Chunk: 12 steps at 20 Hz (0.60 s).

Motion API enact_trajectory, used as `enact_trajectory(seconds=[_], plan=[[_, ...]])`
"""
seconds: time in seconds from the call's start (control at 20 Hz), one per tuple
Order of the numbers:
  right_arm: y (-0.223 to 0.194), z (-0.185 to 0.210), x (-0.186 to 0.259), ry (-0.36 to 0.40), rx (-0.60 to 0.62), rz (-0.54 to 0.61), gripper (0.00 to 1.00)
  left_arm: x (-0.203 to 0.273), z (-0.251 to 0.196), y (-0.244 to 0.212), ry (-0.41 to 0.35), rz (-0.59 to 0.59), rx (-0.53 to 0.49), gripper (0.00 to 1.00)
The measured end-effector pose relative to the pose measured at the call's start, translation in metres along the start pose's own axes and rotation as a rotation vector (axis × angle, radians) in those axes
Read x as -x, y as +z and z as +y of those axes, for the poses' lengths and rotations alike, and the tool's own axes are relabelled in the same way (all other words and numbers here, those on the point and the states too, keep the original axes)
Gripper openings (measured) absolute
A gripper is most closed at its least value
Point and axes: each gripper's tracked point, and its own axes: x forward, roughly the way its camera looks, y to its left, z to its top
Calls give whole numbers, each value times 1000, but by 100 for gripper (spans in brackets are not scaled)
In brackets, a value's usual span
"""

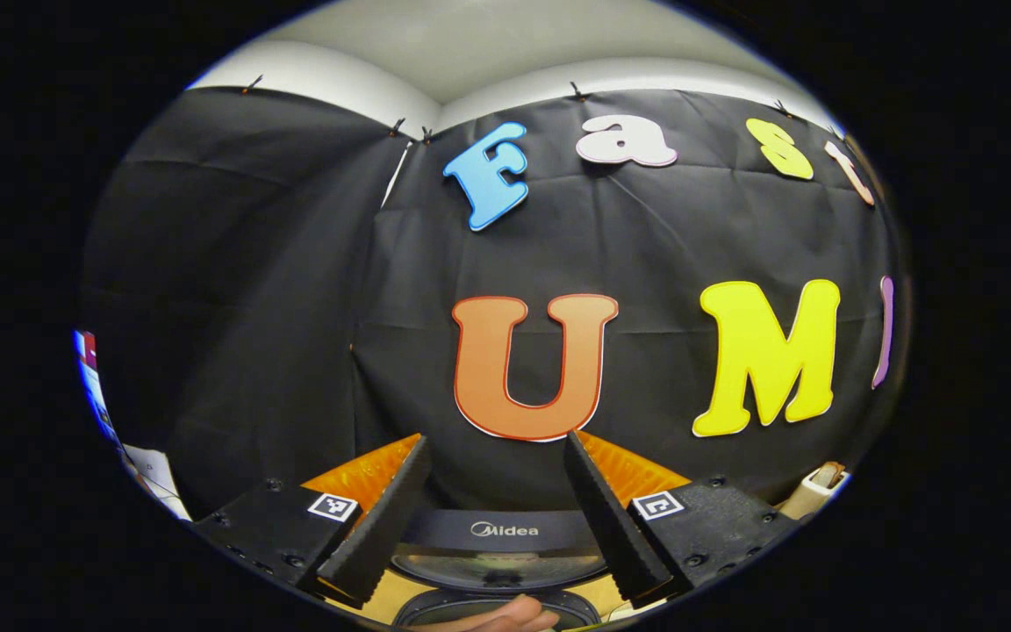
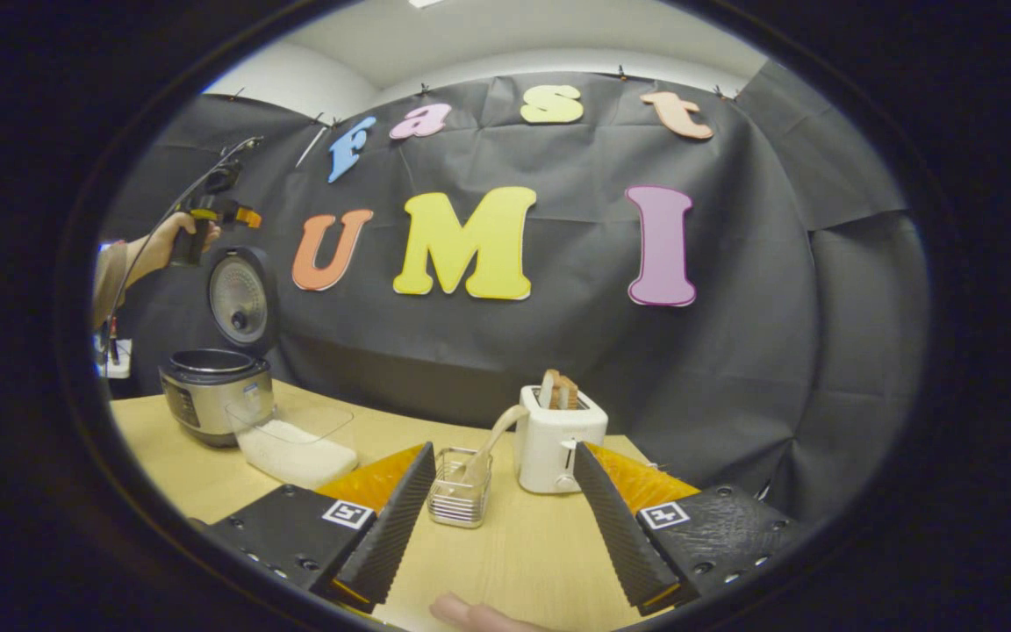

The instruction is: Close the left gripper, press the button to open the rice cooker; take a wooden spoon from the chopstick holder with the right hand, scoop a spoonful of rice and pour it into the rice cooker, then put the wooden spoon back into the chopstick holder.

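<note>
1. Right hand-held gripper (image 2: 501, 518): jaws spread wide, empty, low over the tabletop (image 2: 523, 562).
2. One holder (image 2: 460, 488) just ahead, one wooden spoon (image 2: 495, 439) leaning in it. Likely light, stiff, smooth; grip the upper handle.
3. One rice tub (image 2: 295, 448) beside one cooker (image 2: 216, 391), lid up.
4. Left hand-held gripper (image 1: 497, 513): wide apart, empty, above the cooker.

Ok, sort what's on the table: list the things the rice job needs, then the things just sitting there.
Needed for the job:
rice cooker, lid up
container of rice
wooden spoon
chopstick holder, with the spoon standing in it
right gripper, open and empty

Just sitting there:
white toaster
toast slices in its slots
</note>
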Motion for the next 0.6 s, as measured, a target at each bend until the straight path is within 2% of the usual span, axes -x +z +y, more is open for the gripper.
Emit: enact_trajectory(seconds=[0.15, 0.35, 0.45, 0.5, 0.55, 0.6], plan=[[1, -2, 1, 0, -20, -4, 94, -22, 10, -5, 23, -39, 3, 98], [4, 5, 4, 13, -26, -13, 94, -33, 5, -36, 1, 43, -39, 97], [5, 10, 14, 26, -15, -9, 94, -35, 7, -32, -8, 27, -50, 99], [6, 13, 18, 31, -7, -11, 94, -33, 7, -39, -4, 57, -43, 88], [8, 17, 20, 42, -3, -14, 94, -31, 7, -40, -6, 61, -41, 98], [8, 22, 22, 55, -1, -13, 94, -26, 6, -43, -6, 81, -42, 100]])
